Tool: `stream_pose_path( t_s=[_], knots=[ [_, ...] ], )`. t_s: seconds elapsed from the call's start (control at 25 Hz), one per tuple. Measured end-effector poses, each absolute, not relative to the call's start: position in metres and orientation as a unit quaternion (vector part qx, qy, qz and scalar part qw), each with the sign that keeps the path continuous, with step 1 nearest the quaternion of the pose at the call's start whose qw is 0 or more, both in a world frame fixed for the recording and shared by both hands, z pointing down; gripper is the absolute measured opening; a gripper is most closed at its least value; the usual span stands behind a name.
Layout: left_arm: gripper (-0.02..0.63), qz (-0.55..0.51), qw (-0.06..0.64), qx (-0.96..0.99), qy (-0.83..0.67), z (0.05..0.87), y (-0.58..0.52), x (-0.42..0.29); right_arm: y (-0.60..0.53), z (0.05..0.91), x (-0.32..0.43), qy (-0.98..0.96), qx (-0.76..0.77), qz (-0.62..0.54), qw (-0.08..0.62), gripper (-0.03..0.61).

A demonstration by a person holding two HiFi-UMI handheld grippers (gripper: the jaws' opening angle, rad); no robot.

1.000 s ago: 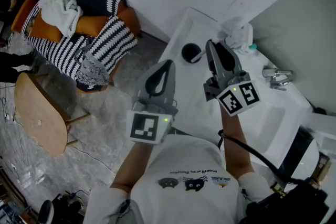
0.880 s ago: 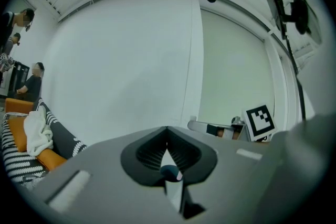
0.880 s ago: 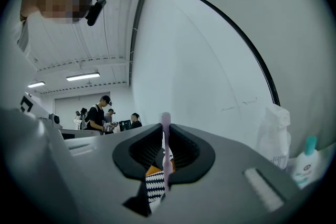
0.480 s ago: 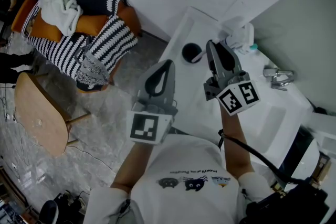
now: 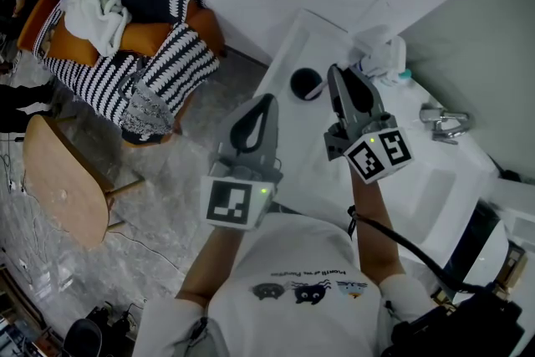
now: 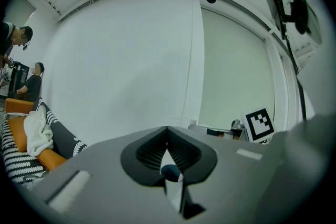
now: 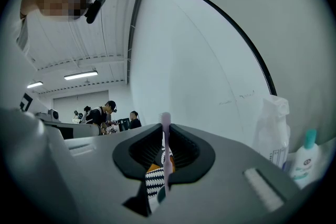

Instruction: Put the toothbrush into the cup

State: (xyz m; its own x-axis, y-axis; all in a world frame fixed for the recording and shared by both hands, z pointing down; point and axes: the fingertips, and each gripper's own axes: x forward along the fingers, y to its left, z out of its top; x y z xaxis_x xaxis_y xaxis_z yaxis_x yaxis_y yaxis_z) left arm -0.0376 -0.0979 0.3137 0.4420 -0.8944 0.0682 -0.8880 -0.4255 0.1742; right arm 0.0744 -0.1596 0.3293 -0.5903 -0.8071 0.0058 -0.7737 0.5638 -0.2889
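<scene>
A black cup (image 5: 305, 83) stands on the white counter (image 5: 292, 155), near its far left corner. My right gripper (image 5: 336, 73) hovers just right of the cup, level, and is shut on a pale pink toothbrush (image 7: 166, 136), which stands upright between the jaws in the right gripper view (image 7: 165, 131). In the head view the toothbrush is mostly hidden by the gripper. My left gripper (image 5: 267, 100) is held off the counter's left edge, shut and holding nothing. In the left gripper view (image 6: 167, 131) the dark cup (image 6: 169, 170) shows through the slit below the closed tips.
Past the right gripper stand a white spray bottle (image 5: 380, 54) and a teal-capped bottle (image 7: 307, 157). A faucet (image 5: 443, 123) and a sink lie to the right. On the floor at left are an orange sofa with striped blankets (image 5: 125, 38) and a round wooden table (image 5: 63, 188).
</scene>
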Motion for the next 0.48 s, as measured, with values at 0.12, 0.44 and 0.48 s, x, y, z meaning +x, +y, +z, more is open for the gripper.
stream_pose_path(
  t_s=[0.12,0.44,0.48],
  knots=[
    [0.000,-0.017,0.094,0.844,-0.528,0.3152,-0.0985,-0.0363,-0.1600,0.3323,0.0756,0.881,-0.449,-0.134,0.062,0.041],
    [0.000,-0.020,0.094,0.844,-0.527,0.3152,-0.0994,-0.0365,-0.1597,0.3373,0.0755,0.880,-0.452,-0.136,0.058,0.041],
    [0.000,-0.020,0.095,0.844,-0.527,0.3156,-0.0997,-0.0364,-0.1600,0.3383,0.0757,0.879,-0.452,-0.137,0.057,0.041]
  ],
)
